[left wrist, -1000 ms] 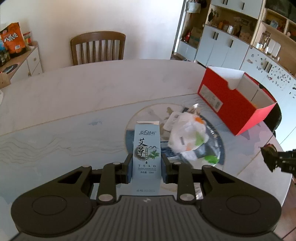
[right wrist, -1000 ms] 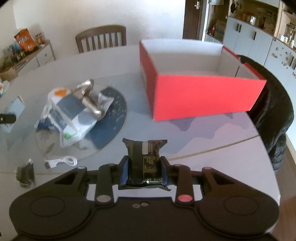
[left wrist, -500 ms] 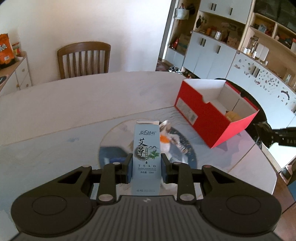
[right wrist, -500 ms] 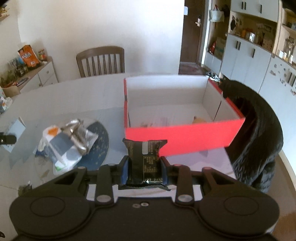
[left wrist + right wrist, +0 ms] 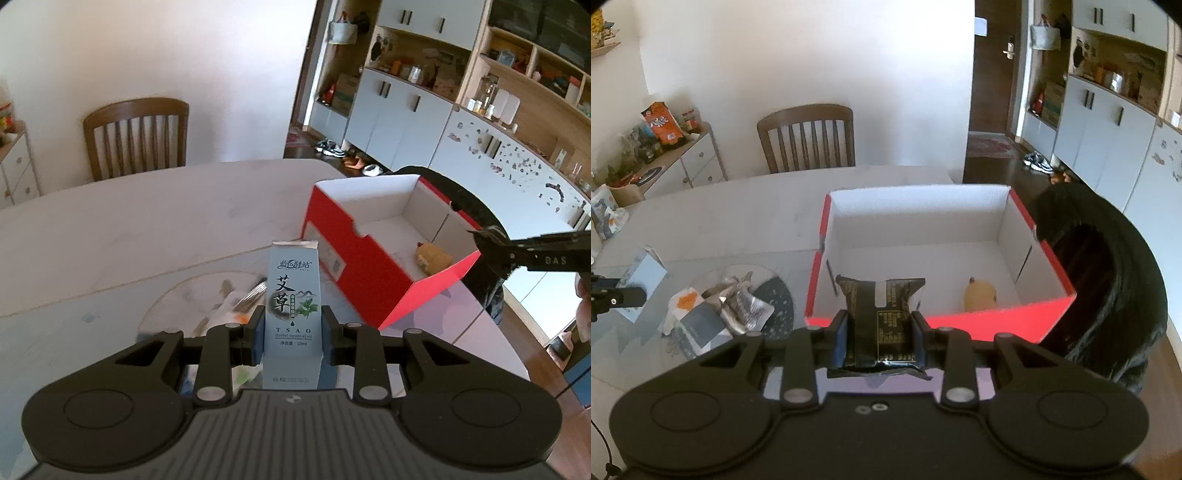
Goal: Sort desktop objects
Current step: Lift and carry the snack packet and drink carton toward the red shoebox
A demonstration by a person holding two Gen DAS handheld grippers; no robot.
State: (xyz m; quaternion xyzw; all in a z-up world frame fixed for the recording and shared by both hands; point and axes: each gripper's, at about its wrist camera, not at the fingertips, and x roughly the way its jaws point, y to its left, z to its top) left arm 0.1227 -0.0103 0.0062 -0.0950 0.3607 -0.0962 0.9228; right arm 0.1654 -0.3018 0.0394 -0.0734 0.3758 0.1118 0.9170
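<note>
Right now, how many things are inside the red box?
1: a small tan object lying on the floor of the red box, near its front wall. That wall could hide something low behind it.

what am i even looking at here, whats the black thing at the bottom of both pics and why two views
Each picture comes from a fisheye camera on a handheld two-finger gripper; a person carries one in each hand. The black shape at the bottom is the gripper itself.

In the left view, the left gripper is shut on a pale blue herbal oil carton. In the right view, the right gripper is shut on a black foil packet, held at the near edge of the red box. One small tan object already lies in the box. On the table sits a pile of wrappers.
</note>
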